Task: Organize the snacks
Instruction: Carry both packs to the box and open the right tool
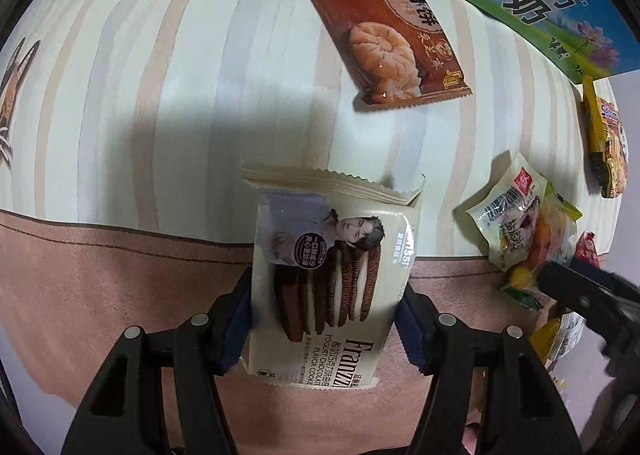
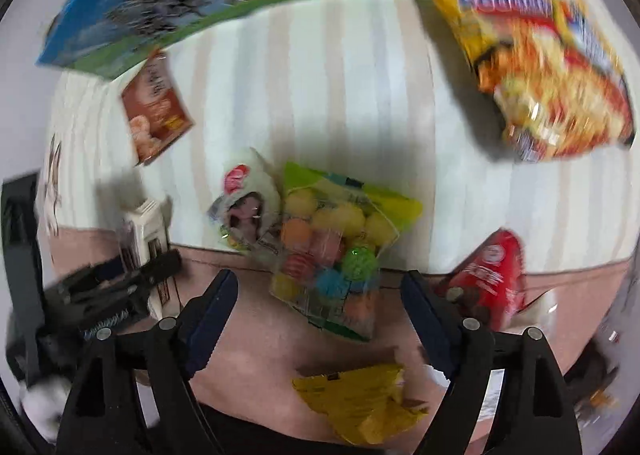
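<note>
1. My left tool (image 1: 326,319) is clamped on the cookie packet (image 1: 332,275), gripping its long sides, above the near edge of the table (image 1: 160,95).
2. I'd carry it level and steady so it doesn't slip.
3. Its long axis runs away from me, crimped end pointing ahead.
4. My right tool (image 2: 316,319) is wide open, empty, above the candy bag (image 2: 332,247).

striped tablecloth (image 1: 160,87), pink band along its edge (image 1: 100,295)

Right gripper (image 2: 316,311) open over snacks
Candy bag (image 2: 332,247) btwn fingers, at tablecloth (image 2: 320,95) front edge; red packet (image 2: 492,279) beside; chip bag (image 2: 552,79) far right.
</note>
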A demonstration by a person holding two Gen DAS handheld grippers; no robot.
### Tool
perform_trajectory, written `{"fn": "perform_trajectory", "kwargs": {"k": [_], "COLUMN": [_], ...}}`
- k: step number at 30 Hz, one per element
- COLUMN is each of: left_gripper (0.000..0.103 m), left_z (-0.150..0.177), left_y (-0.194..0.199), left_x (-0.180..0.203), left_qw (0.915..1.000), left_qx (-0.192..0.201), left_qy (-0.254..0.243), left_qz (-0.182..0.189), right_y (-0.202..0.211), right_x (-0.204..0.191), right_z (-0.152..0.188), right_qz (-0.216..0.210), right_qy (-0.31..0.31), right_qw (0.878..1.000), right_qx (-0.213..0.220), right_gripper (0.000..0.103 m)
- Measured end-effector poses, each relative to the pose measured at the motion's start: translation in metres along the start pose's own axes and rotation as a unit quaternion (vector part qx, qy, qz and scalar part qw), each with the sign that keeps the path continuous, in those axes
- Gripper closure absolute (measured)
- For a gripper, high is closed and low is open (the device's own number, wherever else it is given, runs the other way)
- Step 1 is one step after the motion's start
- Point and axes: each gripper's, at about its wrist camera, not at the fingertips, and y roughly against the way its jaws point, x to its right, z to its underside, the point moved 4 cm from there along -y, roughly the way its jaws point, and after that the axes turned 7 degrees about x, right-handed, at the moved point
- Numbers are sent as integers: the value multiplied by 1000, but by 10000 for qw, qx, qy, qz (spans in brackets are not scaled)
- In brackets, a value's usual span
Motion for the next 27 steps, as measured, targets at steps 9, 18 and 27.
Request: {"fn": "perform_trajectory", "kwargs": {"k": [9, 18, 27], "left_gripper": [44, 45, 45], "left_z": [0, -3, -85], "left_y": [6, 58, 176], "left_x": [24, 43, 86], "left_qw": [9992, 9984, 9870], "left_qx": [241, 545, 1408], "left_qy": [-97, -118, -329], "left_qz": [-318, 24, 707], "right_y": [14, 62, 153], "right_x": [21, 19, -37], "right_z": [18, 18, -33], "right_qz": [-244, -914, -1671], "right_qy": [-463, -516, -50], "right_qw": [9973, 9907, 9715], "right_qx": [518, 864, 1680], "right_gripper": [47, 48, 48]}}
